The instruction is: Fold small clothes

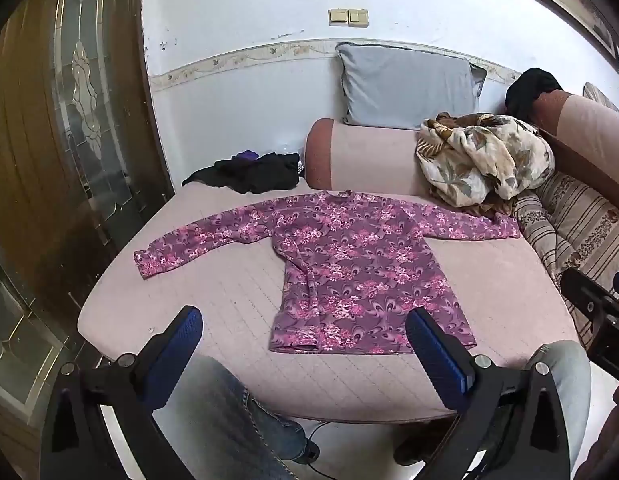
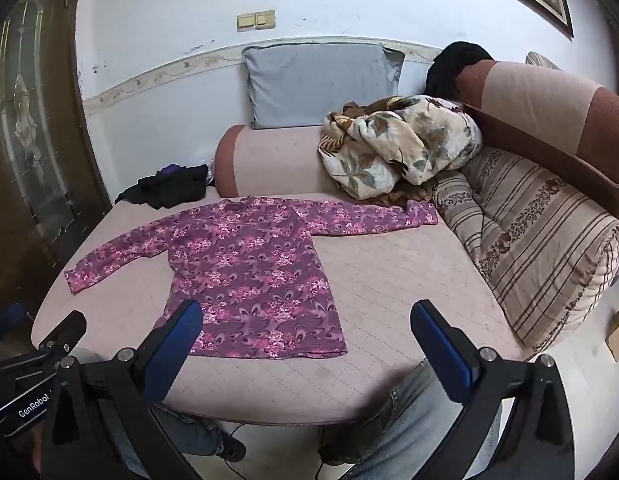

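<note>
- Since the purple floral top (image 1: 349,264) lies spread flat on the pink mattress (image 1: 229,300), sleeves out to both sides, it looks light and limp — it will likely drape and sag once lifted.
- Left gripper (image 1: 303,334) and right gripper (image 2: 307,326) hover near the hem, jaws wide apart, empty.
- Best holds, I judge: a sleeve cuff or a hem corner.
</note>
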Tool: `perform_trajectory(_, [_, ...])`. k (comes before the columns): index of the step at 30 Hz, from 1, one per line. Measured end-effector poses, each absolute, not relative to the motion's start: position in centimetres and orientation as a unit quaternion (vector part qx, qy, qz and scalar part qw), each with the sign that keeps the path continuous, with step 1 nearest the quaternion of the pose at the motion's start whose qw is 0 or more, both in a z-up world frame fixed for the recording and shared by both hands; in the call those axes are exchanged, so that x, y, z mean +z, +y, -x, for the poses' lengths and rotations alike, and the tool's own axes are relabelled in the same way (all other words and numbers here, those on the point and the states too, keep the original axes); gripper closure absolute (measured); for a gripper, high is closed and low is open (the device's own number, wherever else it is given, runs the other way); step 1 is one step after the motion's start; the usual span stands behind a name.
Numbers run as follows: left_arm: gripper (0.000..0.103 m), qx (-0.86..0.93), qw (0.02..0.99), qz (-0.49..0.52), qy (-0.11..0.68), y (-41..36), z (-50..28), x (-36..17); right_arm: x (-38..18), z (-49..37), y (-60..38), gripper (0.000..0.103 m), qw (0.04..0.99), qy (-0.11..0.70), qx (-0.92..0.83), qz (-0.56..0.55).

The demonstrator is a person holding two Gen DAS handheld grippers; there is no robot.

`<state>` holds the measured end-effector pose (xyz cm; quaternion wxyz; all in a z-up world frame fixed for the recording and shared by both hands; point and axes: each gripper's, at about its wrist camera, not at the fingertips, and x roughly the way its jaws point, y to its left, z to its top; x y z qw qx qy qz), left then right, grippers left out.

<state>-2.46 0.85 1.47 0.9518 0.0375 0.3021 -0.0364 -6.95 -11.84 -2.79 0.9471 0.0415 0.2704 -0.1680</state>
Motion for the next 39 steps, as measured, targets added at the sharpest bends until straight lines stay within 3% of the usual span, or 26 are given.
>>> perform_trajectory(39, [0.0, -0.051, 0.947, -0.041, 0.314, 0.5, 2.4, 1.2, -3.0, 7.0, -12.0, 0.0, 0.941, 0.278, -0.185, -0.054])
